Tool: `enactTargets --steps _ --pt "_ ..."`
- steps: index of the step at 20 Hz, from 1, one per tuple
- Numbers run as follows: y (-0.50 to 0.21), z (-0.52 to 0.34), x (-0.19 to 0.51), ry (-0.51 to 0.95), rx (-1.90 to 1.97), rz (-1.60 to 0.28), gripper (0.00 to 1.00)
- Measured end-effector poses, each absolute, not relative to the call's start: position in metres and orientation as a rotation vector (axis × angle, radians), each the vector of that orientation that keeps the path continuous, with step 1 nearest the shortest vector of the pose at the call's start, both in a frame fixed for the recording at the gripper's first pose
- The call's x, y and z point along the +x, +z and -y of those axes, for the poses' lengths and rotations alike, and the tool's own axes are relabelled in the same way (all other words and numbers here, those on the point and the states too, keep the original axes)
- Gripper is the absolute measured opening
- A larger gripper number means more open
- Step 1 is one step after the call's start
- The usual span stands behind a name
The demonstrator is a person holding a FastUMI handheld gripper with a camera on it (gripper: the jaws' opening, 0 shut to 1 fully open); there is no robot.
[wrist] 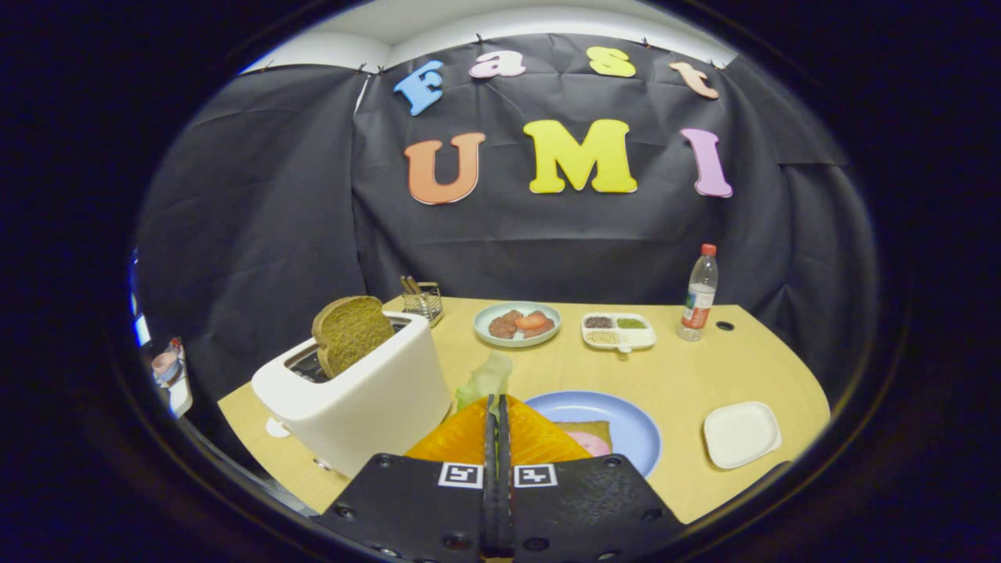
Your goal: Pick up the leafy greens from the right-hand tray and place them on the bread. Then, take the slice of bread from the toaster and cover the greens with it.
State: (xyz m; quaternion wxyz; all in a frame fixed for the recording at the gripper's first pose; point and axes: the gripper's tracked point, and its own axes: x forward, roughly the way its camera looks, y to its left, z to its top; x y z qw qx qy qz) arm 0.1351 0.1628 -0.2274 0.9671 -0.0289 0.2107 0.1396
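Observation:
My gripper [496,402] is shut on a pale leafy green [486,378], which sticks up past the fingertips. Just to the right of the fingers lies a blue plate [626,418] with a slice of bread [588,428] and a pink slice [590,442] on it, partly hidden by the gripper. To the left of the fingers stands a white toaster [360,399], and a brown slice of bread [352,332] pokes up from its slot. The small white tray [741,434] sits to the right of the blue plate with nothing on it.
Beyond the fingers are a pale green plate [489,332] with meat and tomato slices, a white compartment dish [637,338] and a plastic bottle [698,293]. A wire holder [422,299] stands behind the toaster. The table's front edge runs just under the white tray.

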Motion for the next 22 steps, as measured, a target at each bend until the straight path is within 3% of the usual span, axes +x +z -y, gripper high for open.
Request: enactTargets --steps 18,19,22 --pt "-0.296 -0.076 0.210 0.096 -0.013 -0.604 0.00" --pt "-0.294 -0.073 0.211 0.083 0.001 -0.605 0.02" --pt "-0.286 -0.083 0.210 0.147 0.046 -0.583 0.23"
